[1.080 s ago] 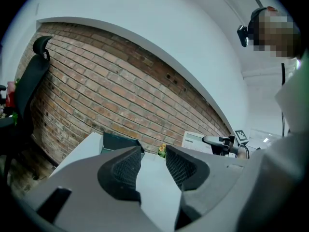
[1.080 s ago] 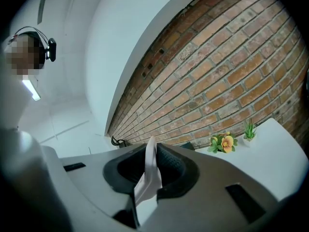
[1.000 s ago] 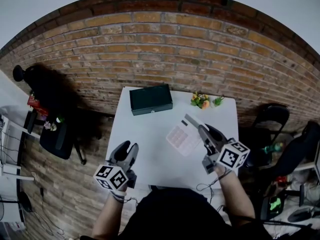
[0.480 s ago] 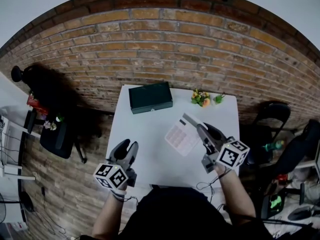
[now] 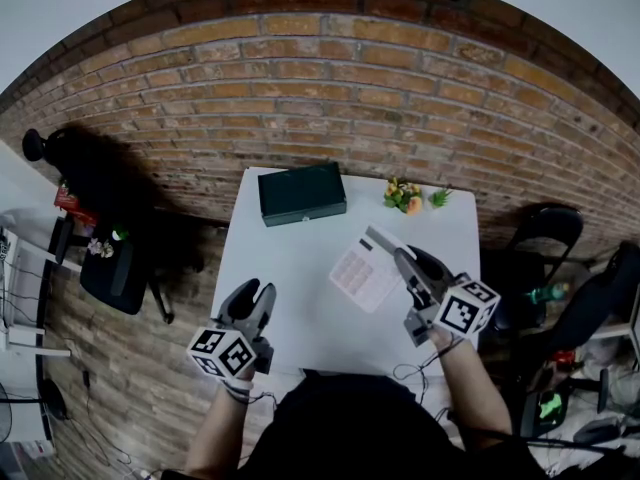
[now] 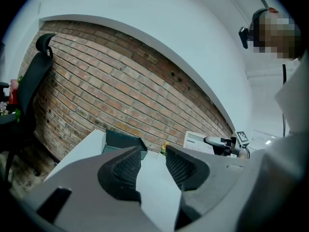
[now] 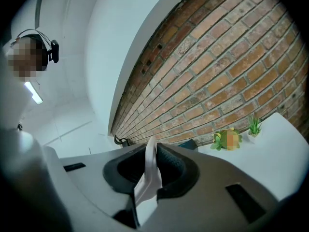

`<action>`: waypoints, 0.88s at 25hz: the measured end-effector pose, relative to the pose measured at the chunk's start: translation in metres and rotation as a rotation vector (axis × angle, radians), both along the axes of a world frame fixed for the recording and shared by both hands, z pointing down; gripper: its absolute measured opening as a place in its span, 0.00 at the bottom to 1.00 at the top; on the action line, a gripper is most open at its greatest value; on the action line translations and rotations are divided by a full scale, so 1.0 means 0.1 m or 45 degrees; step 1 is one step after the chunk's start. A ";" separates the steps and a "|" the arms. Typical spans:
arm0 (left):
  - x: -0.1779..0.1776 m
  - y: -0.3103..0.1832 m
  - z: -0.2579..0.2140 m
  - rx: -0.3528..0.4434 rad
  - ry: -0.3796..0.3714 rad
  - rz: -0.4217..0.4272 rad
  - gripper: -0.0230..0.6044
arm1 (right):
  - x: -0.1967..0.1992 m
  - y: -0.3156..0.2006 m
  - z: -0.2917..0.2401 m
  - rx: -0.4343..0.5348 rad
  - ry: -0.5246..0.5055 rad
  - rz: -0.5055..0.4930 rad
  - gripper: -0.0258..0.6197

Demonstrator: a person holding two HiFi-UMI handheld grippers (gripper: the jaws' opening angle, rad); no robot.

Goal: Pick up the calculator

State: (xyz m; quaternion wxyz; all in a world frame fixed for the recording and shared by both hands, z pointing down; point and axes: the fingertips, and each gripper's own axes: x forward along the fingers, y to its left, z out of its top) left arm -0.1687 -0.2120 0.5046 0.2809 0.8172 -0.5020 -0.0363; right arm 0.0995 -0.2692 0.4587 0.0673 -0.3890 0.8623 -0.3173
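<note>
Head view has the calculator (image 5: 366,273) over the right half of the white table (image 5: 300,313), a little right of the frame's middle, its pale key face slanted and turned partly toward the left side. The right gripper (image 5: 405,261) is clamped on the calculator's right edge; in the right gripper view the calculator shows edge-on as a thin white strip pinched between the two dark pads. The right forearm comes up from the lower right of the frame, and the gripper lies close to level, pointing up and left toward the middle of the table.

Well apart from the calculator, at the lower left, the left gripper (image 5: 256,293) is held over the table's near left corner, pointing toward the far edge. Its jaws stand apart, and the left gripper view shows only bare tabletop between them.

At the table's far edge sits a dark green box (image 5: 302,195), and to its right, a small bunch of flowers (image 5: 404,198). Behind them is a brick wall (image 5: 400,98).
</note>
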 end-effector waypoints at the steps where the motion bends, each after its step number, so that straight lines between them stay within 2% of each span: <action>1: 0.00 0.00 0.00 0.000 -0.001 -0.002 0.29 | 0.00 0.00 0.00 0.000 -0.002 0.000 0.13; 22: 0.11 0.07 -0.01 -0.010 -0.019 -0.007 0.29 | 0.10 0.06 0.02 0.000 -0.036 -0.007 0.13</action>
